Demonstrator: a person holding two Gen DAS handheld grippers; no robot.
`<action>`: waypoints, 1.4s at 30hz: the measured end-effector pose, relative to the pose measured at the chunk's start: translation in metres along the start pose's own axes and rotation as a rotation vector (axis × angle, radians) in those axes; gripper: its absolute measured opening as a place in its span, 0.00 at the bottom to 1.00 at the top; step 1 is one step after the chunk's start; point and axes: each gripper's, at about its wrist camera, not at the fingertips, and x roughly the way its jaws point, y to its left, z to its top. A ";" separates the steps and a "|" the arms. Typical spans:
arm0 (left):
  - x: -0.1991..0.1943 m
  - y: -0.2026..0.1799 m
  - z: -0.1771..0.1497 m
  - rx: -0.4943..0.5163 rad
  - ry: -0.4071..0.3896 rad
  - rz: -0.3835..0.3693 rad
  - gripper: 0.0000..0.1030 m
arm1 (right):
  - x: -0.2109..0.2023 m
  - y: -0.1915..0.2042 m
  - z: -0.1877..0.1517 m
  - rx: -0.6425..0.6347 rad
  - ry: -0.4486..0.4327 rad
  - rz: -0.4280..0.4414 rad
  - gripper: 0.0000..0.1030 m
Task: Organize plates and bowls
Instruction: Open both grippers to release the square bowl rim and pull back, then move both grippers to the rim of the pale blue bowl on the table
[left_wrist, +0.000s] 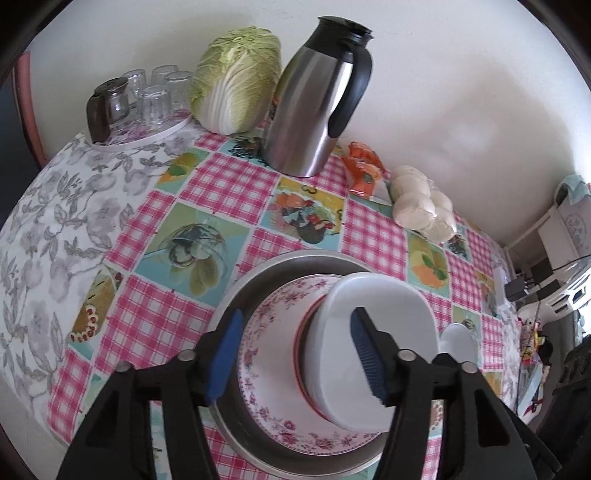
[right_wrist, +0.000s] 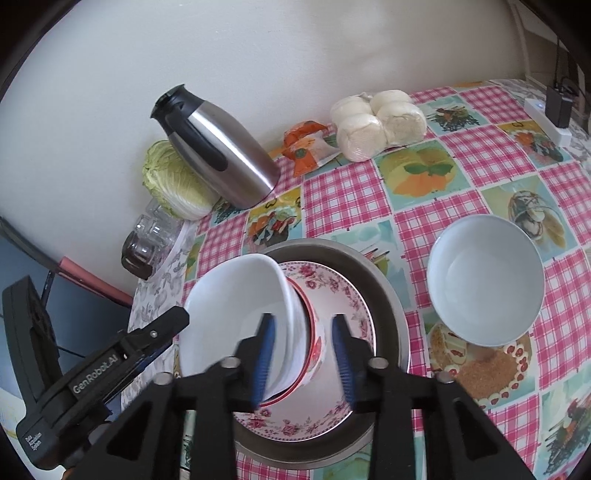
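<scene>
"GenRobot.AI" on left tongs (right_wrist: 159, 332), spread; right tongs (right_wrist: 304, 358) spread astride white bowl (right_wrist: 240, 306).

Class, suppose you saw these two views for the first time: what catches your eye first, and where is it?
A stack in the middle: white bowl nested in a red-rimmed bowl on a floral plate inside a metal tray. Another white bowl sits alone to its right. At the back wall stand a steel jug and a cabbage.

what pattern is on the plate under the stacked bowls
Pink and red flowers around a white centre, on the plate in the metal pan; clearest in the right wrist view.
</scene>
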 end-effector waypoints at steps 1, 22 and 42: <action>0.000 0.001 0.000 0.002 -0.002 0.018 0.67 | -0.001 0.000 0.000 -0.001 -0.002 -0.003 0.44; 0.000 0.014 0.002 0.001 -0.049 0.169 0.85 | 0.000 0.001 0.000 -0.055 -0.033 -0.074 0.95; -0.015 0.003 -0.002 0.014 -0.094 0.235 0.96 | -0.017 -0.008 0.004 -0.060 -0.080 -0.081 1.00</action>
